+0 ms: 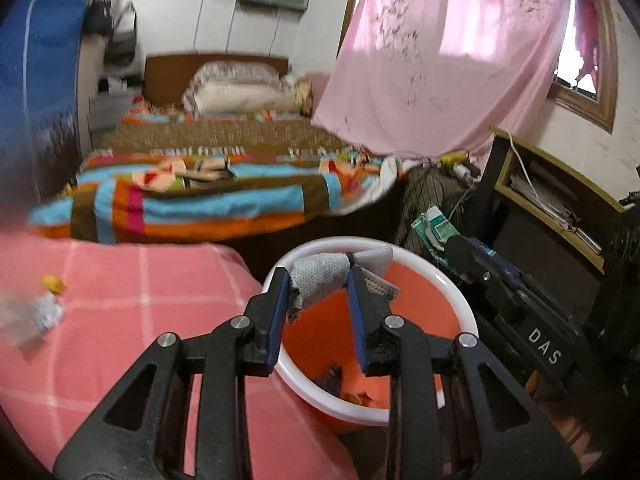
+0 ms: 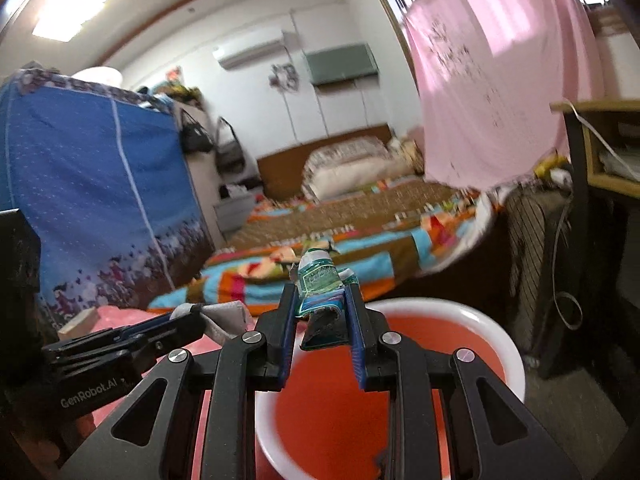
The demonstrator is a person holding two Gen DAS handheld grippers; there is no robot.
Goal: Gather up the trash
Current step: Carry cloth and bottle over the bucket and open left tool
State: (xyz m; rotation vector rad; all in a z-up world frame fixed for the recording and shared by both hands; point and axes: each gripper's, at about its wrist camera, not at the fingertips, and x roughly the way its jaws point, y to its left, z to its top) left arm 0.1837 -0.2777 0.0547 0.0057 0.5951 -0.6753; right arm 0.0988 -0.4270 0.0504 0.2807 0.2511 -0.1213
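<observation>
Bedroom, one orange bin [image 1: 460, 296], left tongs [image 1: 318, 280] clenching grey wrapper [image 1: 320, 280], right tongs [image 2: 320, 300] clenching green packet [image 2: 320, 280]

The pink checked cover [image 1: 132, 300] bears a crumpled wrapper [image 1: 46, 314] (blurred).

Bin [image 1: 460, 292] right of the table [image 1: 140, 300] (bed [image 1: 208, 184] behind both).

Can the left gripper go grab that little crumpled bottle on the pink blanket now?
Probably not yet. The left gripper is shut on a grey cloth scrap over the orange bin. The crumpled bottle lies unblocked on the blanket.
</observation>
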